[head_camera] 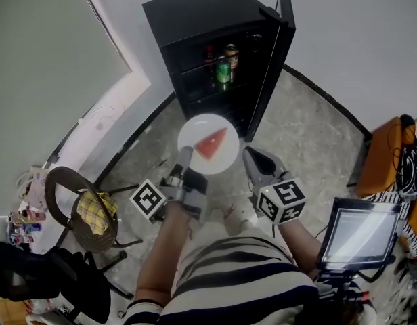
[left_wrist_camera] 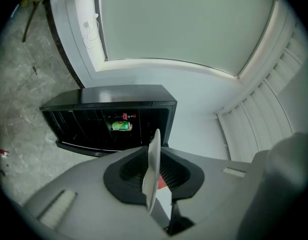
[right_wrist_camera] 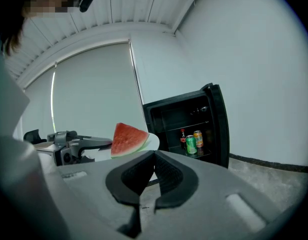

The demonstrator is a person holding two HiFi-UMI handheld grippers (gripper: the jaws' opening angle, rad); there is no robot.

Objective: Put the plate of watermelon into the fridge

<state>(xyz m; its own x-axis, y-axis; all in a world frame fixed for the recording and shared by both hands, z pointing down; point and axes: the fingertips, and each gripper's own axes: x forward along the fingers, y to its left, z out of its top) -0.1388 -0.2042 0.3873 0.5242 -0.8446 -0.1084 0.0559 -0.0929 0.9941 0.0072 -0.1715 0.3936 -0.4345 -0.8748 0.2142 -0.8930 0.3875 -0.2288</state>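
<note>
Nearest: left gripper (head_camera: 185, 156) fingers clamped on the near rim of the white plate (head_camera: 193, 128), with the watermelon wedge (head_camera: 212, 143) just beyond the fingertips. To their right, right gripper (head_camera: 254, 158) fingers pressed together on nothing, apart from the plate. Farther ahead of both: the open black fridge (head_camera: 195, 26), with cans (head_camera: 223, 70) on a shelf inside.

Keep the plate level to stop the wedge sliding. Aim, most likely, for bare shelf beside the cans, and set it down before loosening the grip. Perhaps steady the far rim with the right fingers.

Only in the left gripper view: the plate edge-on between the pads, wedge nearly hidden. Only in the right gripper view: the wedge's side profile and the shelf spacing.
</note>
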